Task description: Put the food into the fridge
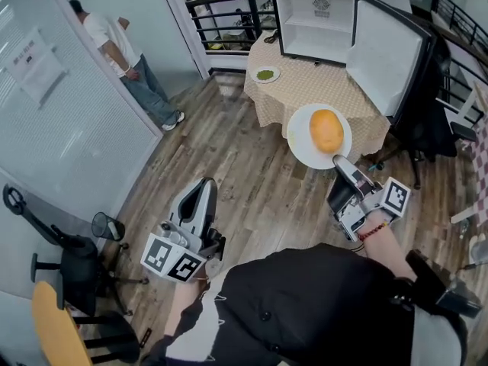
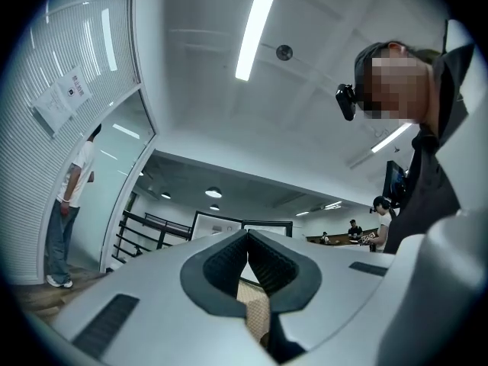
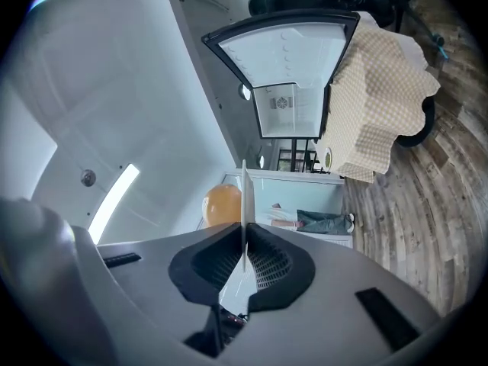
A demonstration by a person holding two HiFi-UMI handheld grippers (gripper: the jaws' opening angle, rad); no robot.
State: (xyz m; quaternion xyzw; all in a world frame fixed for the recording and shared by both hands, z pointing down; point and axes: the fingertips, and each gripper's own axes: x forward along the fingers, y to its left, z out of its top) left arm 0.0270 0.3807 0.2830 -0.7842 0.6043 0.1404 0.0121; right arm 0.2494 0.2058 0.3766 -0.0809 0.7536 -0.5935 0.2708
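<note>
Our right gripper (image 1: 338,162) clamps the plate (image 1: 299,137) at 5 o'clock; keep level, the round food (image 1: 325,130) may roll. Our left gripper (image 1: 203,184) is closed, empty.

This is looking like an office or test lab rather than a home. A glass partition (image 1: 91,90) with blinds and taped notices (image 1: 34,63) is running along the left, black office chairs (image 1: 80,269) are standing on the wood-look floor (image 1: 229,166), and strip lights (image 2: 254,33) are glowing in a plain white ceiling. A black railing (image 1: 225,21) is closing off the far side. A small fridge (image 1: 316,21) is sitting door-open on a round cloth-covered surface (image 1: 320,82), a person (image 1: 122,56) is standing by the partition, and others (image 2: 379,219) are standing farther back
</note>
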